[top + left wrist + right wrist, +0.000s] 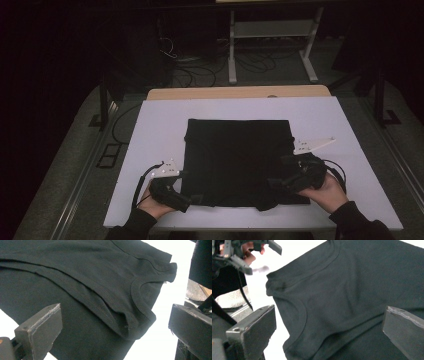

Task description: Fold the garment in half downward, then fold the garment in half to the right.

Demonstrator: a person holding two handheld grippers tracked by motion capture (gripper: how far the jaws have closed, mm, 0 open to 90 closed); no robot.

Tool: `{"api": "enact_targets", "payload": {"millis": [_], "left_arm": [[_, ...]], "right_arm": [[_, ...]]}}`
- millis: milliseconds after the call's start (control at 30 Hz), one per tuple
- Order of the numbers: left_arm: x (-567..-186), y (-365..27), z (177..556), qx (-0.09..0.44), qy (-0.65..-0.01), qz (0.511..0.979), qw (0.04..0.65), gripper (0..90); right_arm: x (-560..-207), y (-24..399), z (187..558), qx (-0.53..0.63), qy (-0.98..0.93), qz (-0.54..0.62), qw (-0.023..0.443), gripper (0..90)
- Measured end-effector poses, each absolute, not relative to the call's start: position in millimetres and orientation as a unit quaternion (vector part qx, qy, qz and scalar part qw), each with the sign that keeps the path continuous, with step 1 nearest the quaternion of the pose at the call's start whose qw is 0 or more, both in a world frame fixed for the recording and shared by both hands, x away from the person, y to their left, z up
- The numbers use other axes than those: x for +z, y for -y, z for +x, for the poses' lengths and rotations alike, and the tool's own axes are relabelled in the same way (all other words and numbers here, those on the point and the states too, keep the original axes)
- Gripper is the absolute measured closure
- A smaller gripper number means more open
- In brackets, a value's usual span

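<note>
A black shirt (237,160) lies folded into a rough square on the white bench (150,130), a little nearer the front edge than the back, roughly centred between the left and right edges. Its near hem reaches close to the front edge.

The left tongs (187,197) sit at the shirt's front left corner, held by the person's left hand (157,202), with the grey three-cornered plate (167,169) on top. In the left gripper view the jaws stand spread wide, one at each lower side of the picture, with the shirt (87,290) lying between and beyond them; a curved stitched band (140,302), a neckline or an armhole, shows near the fabric's edge, with folded layers over it. Nothing is pinched.

The right tongs (275,184) rest at the shirt's front right corner, held by the right hand (325,192). In the right gripper view the jaws are likewise spread apart, the shirt (352,290) spanning the gap, a curved seam (304,312) running over the cloth near the left jaw. The white bench (269,277) shows past the fabric's edge, and the other hand's tongs (254,252) appear in the top left corner, too partly seen to judge there.

Behind the bench, cables (200,70) lie on the dark floor beside a white frame (272,45).
</note>
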State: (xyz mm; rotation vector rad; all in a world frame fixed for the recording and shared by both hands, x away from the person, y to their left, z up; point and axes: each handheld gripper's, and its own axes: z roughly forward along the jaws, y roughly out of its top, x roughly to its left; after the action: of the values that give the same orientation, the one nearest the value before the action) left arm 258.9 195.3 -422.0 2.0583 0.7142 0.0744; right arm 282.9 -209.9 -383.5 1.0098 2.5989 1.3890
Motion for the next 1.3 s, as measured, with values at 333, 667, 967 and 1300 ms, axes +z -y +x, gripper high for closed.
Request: {"api": "enact_targets", "payload": {"millis": [333,667,967,1300], "left_arm": [[-421,-204,256,0.042,-0.295,0.83,0.471,0.0],[-419,-211,252,0.052,-0.297,0.827,0.475,0.0],[-420,-218,251,0.066,-0.301,0.827,0.471,0.0],[-423,-231,251,0.08,-0.313,0.829,0.456,0.0]], "right_arm": [[-367,188,306,0.463,-0.832,0.304,0.026,0.0],[-358,174,323,0.454,-0.84,0.295,0.037,0.0],[-348,163,337,0.453,-0.843,0.287,0.043,0.0],[-342,146,354,0.444,-0.85,0.281,0.047,0.0]]}}
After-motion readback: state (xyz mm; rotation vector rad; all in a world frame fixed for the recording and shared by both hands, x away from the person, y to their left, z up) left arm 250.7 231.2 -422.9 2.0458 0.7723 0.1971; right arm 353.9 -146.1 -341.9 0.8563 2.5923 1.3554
